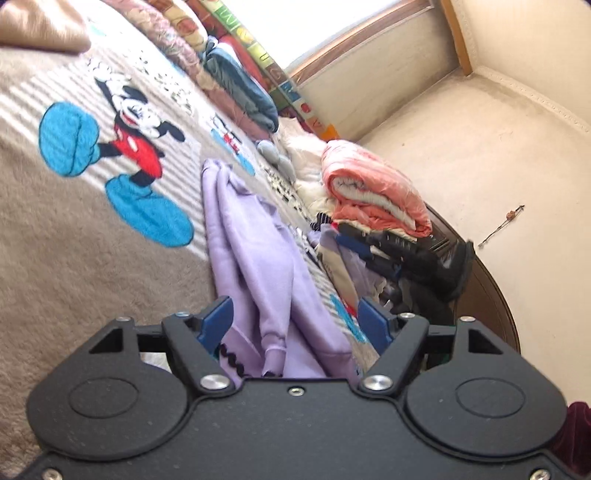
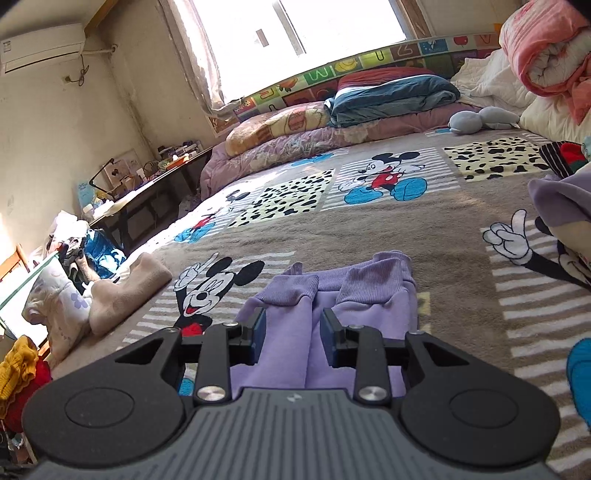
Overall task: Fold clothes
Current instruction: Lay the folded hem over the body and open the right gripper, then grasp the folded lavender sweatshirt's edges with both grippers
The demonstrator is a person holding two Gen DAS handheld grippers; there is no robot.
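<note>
Both jaws open over the lilac garment (image 2: 325, 306); a clothes pile (image 1: 369, 258) crowds its side.

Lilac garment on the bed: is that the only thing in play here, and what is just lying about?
In play:
- lilac garment, lying folded on the blanket
- left claw, open
- right claw, open

Lying about:
- cartoon mouse blanket
- rolled pink quilt
- blue folded bedding
- grey soft toy

Each camera sits just behind its claw, low and close over the bed (image 2: 369, 221). The left view is rolled sideways; the right faces the window (image 2: 295, 22). Both share the lilac garment (image 1: 258, 258).
</note>
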